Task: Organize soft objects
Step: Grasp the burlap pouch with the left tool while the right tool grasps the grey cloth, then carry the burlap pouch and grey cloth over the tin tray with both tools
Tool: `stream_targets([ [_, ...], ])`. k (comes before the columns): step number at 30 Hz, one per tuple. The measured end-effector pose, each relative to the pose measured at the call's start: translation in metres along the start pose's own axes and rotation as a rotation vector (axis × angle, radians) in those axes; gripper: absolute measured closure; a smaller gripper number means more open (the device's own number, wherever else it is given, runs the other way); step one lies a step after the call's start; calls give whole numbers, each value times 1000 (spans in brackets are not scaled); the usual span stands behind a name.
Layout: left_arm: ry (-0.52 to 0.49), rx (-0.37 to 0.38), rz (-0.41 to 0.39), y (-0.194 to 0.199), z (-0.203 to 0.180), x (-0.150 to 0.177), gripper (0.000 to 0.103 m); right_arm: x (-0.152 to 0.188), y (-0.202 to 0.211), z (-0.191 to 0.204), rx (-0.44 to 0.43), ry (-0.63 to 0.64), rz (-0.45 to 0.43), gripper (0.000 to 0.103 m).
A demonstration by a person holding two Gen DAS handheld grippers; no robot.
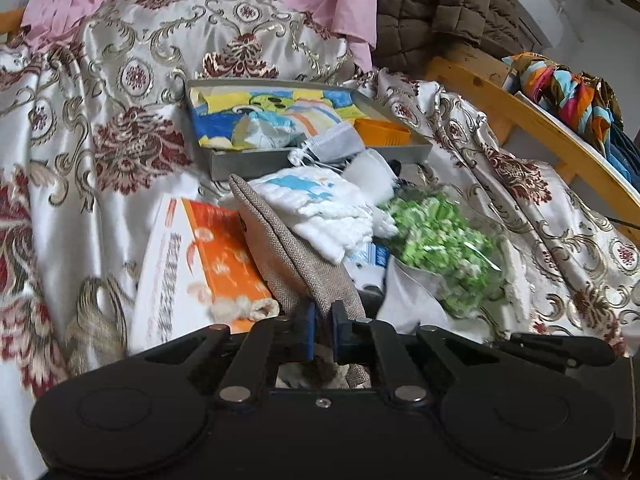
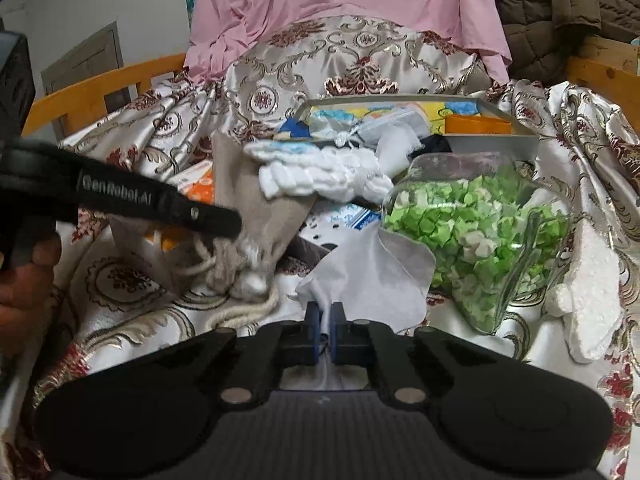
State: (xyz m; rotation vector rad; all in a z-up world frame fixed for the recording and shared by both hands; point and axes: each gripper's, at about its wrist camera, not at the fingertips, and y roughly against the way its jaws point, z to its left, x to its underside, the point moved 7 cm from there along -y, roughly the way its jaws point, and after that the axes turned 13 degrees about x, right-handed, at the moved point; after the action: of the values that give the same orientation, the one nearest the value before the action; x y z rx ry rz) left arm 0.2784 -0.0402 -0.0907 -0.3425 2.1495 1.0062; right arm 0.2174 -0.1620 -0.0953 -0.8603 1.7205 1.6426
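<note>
In the left wrist view my left gripper [image 1: 324, 314] is shut on the lower end of a beige burlap pouch [image 1: 288, 248], which stands up from the jaws. A white knitted cloth [image 1: 320, 208] lies against the pouch. In the right wrist view my right gripper [image 2: 325, 314] is shut on a corner of a pale grey cloth [image 2: 368, 272] that spreads out ahead of it. The same pouch [image 2: 248, 200] shows at the left with its rope cord [image 2: 244, 312], and the left gripper [image 2: 232, 222] reaches in at it.
A glass jar of green paper stars [image 2: 480, 240] lies on its side to the right. A grey tray [image 1: 320, 158] holding printed fabric sits behind on the patterned satin cover [image 1: 100, 140]. An orange and white box [image 1: 200, 264] lies at the left. A white foam piece [image 2: 588, 300] lies at the far right.
</note>
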Motion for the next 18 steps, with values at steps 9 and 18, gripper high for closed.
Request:
stream_targets([
  [9, 80, 26, 55, 35, -25, 29, 97, -6, 45, -15, 15, -48, -47, 100],
  [18, 37, 51, 47, 74, -66, 43, 98, -12, 93, -26, 12, -92, -108, 100],
])
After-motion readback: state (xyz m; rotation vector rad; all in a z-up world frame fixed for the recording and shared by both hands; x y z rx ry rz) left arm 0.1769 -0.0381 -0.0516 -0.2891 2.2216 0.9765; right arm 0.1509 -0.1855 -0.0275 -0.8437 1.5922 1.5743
